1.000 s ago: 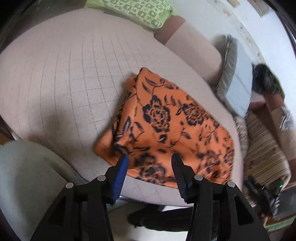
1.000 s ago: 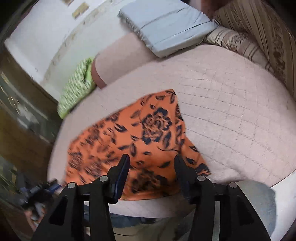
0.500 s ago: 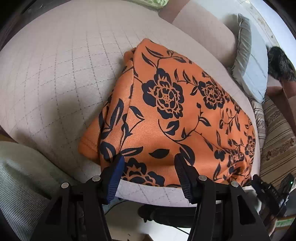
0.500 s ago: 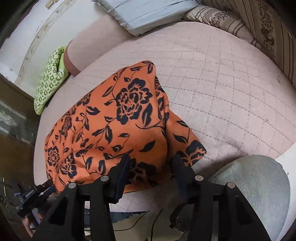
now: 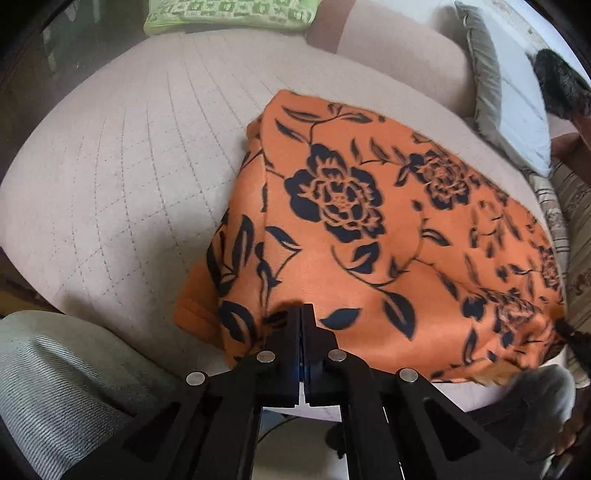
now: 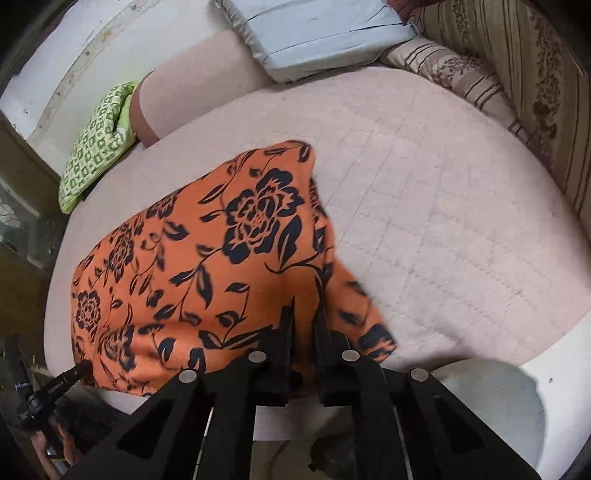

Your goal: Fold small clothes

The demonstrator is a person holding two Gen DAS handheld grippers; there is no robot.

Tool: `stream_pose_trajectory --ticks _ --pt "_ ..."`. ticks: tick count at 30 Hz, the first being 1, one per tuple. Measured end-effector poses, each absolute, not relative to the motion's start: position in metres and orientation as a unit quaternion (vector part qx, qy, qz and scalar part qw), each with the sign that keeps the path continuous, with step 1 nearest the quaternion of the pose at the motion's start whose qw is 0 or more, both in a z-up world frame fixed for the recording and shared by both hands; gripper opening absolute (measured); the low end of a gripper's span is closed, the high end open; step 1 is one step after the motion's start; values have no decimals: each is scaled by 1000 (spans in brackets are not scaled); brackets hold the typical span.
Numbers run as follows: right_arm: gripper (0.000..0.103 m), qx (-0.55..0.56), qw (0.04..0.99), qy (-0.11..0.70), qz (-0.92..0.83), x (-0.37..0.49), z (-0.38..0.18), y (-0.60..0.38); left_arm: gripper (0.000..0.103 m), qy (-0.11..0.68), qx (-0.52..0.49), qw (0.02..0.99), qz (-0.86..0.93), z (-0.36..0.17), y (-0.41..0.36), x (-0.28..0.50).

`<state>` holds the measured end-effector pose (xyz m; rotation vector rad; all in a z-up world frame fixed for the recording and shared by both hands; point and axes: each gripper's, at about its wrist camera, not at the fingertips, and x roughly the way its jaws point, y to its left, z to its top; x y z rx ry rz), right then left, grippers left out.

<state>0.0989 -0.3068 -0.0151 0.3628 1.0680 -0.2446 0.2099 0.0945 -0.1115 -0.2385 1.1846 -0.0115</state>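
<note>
An orange garment with a black rose print (image 5: 354, 236) lies spread across the quilted beige cushion (image 5: 122, 177), its near hem reaching the front edge where both grippers meet it. The left gripper (image 5: 302, 314) is clenched tight, fingers pressed flat together on the near edge of the fabric close to its left corner, where a folded-under layer shows along the side. Seen from the other camera, the right gripper (image 6: 303, 314) has its fingers drawn close with only a narrow gap, and orange cloth (image 6: 207, 266) fills that gap, so it is pinching the hem near the garment's right corner. That corner flap trails off blurred to the right of the fingers. Behind the garment sits a beige bolster (image 6: 199, 85), with a green patterned cushion (image 6: 96, 147) at one end and a pale grey-blue pillow (image 6: 317, 33) at the other. A brown striped sofa cushion (image 6: 454, 74) lies beside the pillow. A grey-trousered knee (image 5: 55, 384) shows at the near edge on the left view, and another (image 6: 491, 402) on the right.
</note>
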Motion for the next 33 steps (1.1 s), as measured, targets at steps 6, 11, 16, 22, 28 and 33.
stream_pose_trajectory --ticks 6,11,16,22,28,33 --pt "19 157 807 553 -140 118 -52 -309 3 559 -121 820 -26 -112 93 214" --pt "45 187 866 450 -113 86 5 -298 50 503 -204 838 -53 -81 120 207" --pt "70 175 905 389 7 98 48 -245 56 500 -242 831 -37 -70 148 226" --pt "71 175 901 378 124 139 51 -166 56 525 -284 802 -12 -88 185 261" --pt "69 173 862 444 175 189 24 -107 56 556 -287 779 -38 -128 186 258" --pt "68 116 841 492 193 218 3 -59 55 577 -274 767 -60 -142 170 271"
